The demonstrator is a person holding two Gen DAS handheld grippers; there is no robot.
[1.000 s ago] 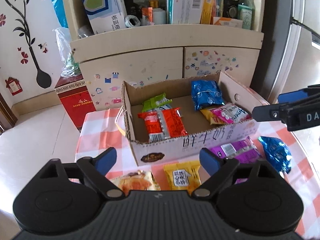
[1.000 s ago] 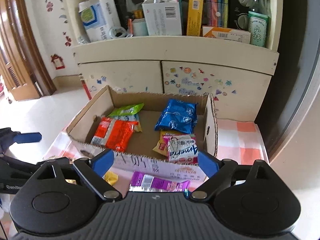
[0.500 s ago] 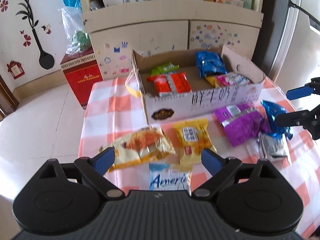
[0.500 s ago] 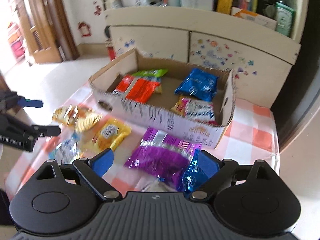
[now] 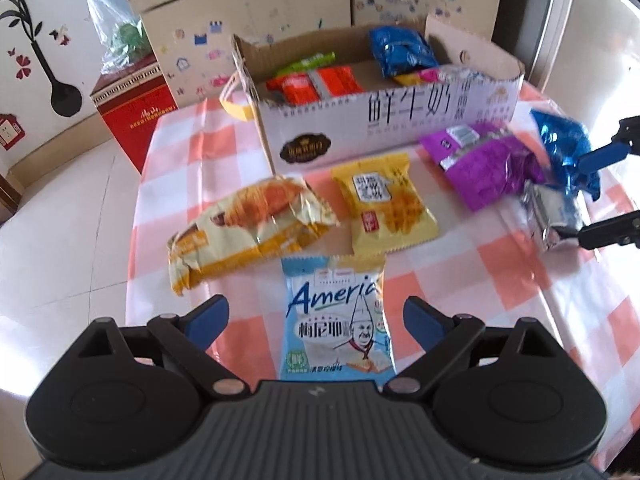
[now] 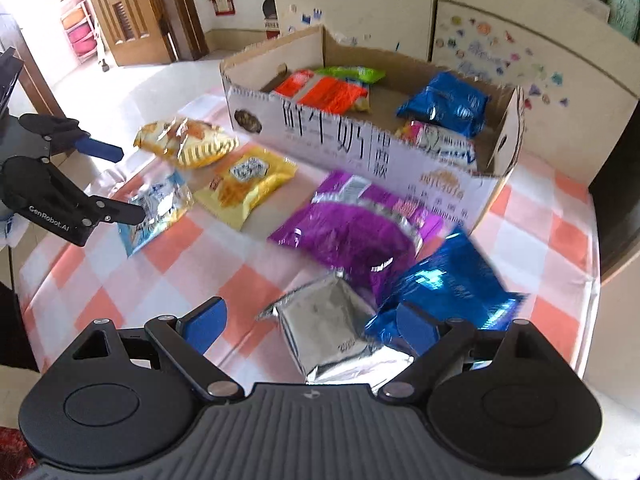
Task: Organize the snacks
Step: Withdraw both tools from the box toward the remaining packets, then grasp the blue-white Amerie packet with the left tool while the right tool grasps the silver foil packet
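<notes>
- Worktop (image 5: 460, 264) carries a pink-and-white checked cloth; a cardboard box (image 5: 360, 136) sits toward its far edge, open at the top.
- Box contents: red packets (image 5: 316, 85), a green packet (image 5: 308, 62), a blue packet (image 5: 400, 50) and a pink-and-white packet (image 6: 440, 140) at the right end.
- Loose snacks lie on the cloth in front of the box: a croissant packet (image 5: 248, 224) toward the left edge, a yellow packet (image 5: 384, 204) beside it, a purple packet (image 5: 484, 164) near the box's right end.
- Left tongs (image 5: 316, 324) stand wide open, empty, above the near edge; a light-blue packet (image 5: 336, 320) lies flat between the two tips, untouched as far as can be seen.
- Right tongs (image 6: 308, 328) are likewise wide open and hold nothing; a silver packet (image 6: 332, 332) lies between the tips.
- Shiny blue packet (image 6: 448, 280) lies by the right tip, overlapping the purple packet; motion blur leaves contact with that tip uncertain.
</notes>
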